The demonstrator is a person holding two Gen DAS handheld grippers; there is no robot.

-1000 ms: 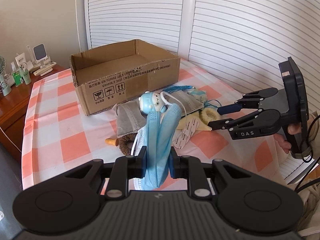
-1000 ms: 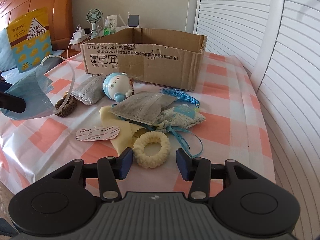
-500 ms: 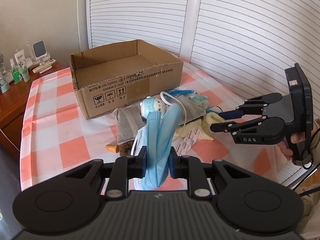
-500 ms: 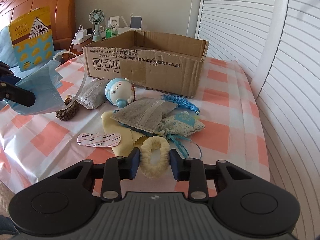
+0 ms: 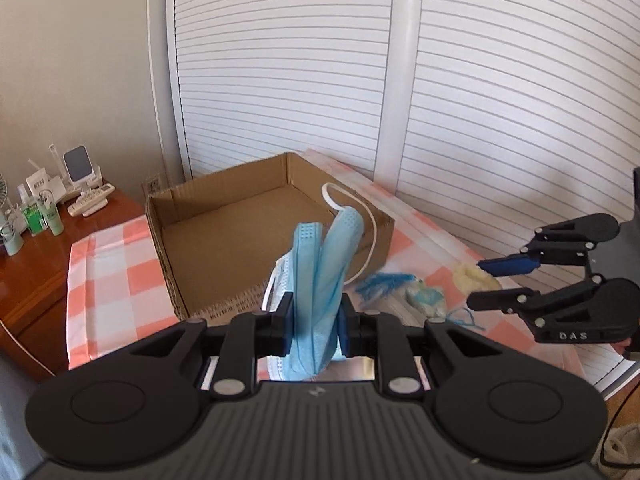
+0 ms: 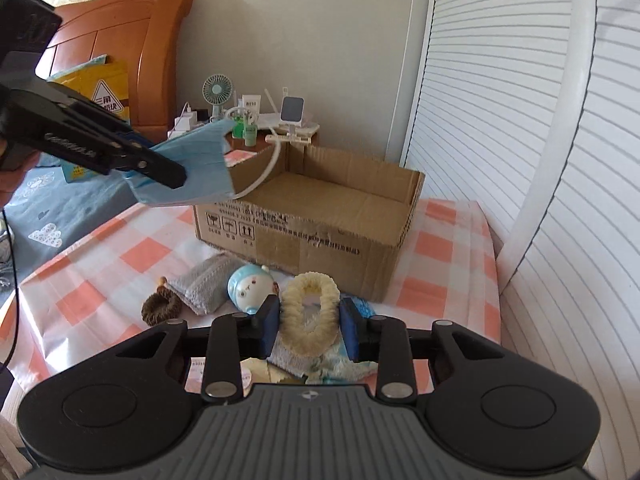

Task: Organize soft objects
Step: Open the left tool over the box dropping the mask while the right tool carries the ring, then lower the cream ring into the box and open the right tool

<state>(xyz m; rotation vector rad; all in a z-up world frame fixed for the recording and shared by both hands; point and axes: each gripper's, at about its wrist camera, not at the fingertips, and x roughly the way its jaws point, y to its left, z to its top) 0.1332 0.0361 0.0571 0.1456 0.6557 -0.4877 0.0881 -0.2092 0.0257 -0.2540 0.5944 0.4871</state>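
My left gripper [image 5: 314, 320] is shut on a folded blue face mask [image 5: 320, 280] and holds it in the air at the near rim of the open cardboard box [image 5: 224, 232]. From the right wrist view the left gripper [image 6: 160, 160] and mask [image 6: 192, 172] hang over the box's [image 6: 320, 236] left corner. My right gripper [image 6: 308, 326] is shut on a cream fluffy scrunchie [image 6: 308, 316], lifted above the table in front of the box. It also shows in the left wrist view [image 5: 496, 284] with the scrunchie [image 5: 472, 276].
On the checked tablecloth [image 6: 100, 264] lie a blue round doll [image 6: 248, 286], a grey pouch [image 6: 204, 284], a brown scrunchie [image 6: 160, 308] and a blue tasselled sachet [image 5: 424, 298]. A wooden nightstand [image 5: 32, 248] with small bottles stands left. Louvred doors [image 5: 480, 120] are behind.
Both grippers have lifted and moved toward the box. The mask now hangs at the box rim. The right gripper has shut on the cream scrunchie and raised it off the table.
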